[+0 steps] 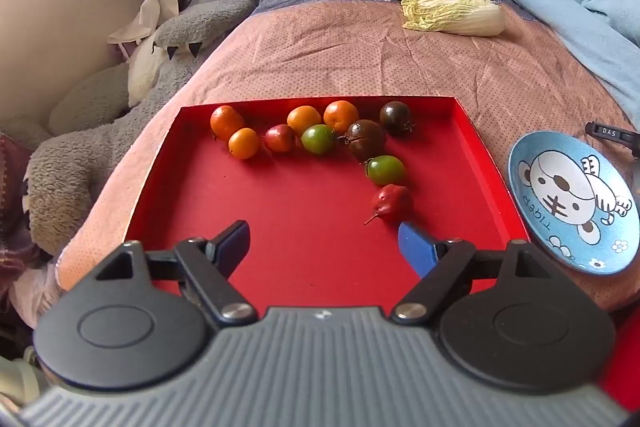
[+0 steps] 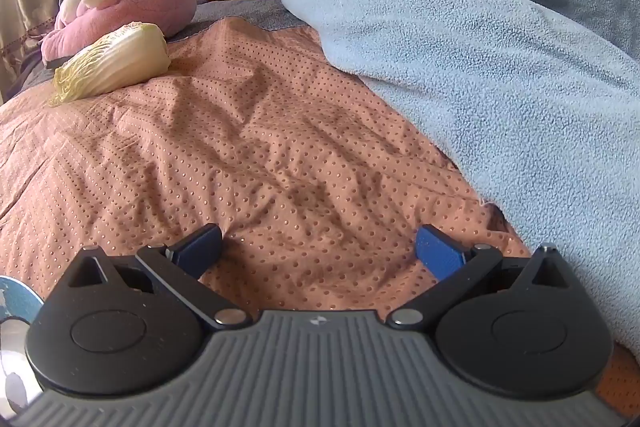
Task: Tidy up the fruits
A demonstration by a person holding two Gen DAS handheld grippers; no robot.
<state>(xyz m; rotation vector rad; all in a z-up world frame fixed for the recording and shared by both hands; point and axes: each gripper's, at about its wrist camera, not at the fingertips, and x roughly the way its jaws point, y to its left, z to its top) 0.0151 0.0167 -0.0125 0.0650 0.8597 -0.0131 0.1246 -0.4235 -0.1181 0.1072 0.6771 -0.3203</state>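
While both sets of fingers stand spread wide and hold nothing, the left gripper (image 1: pixel 324 241) hangs over the near, bare half of a red tray (image 1: pixel 280 227) on the bed (image 1: pixel 360 59). Small fruits (image 1: pixel 316 139) crowd the tray's far edge and trail toward its right wall, a red one (image 1: pixel 390 201) lying just beyond the right fingertip. A blue plate (image 1: pixel 576 203) sits outside the tray's right rim. The right gripper (image 2: pixel 320 247) hovers over open bedspread, a blue blanket (image 2: pixel 500 67) bounding it on the right.
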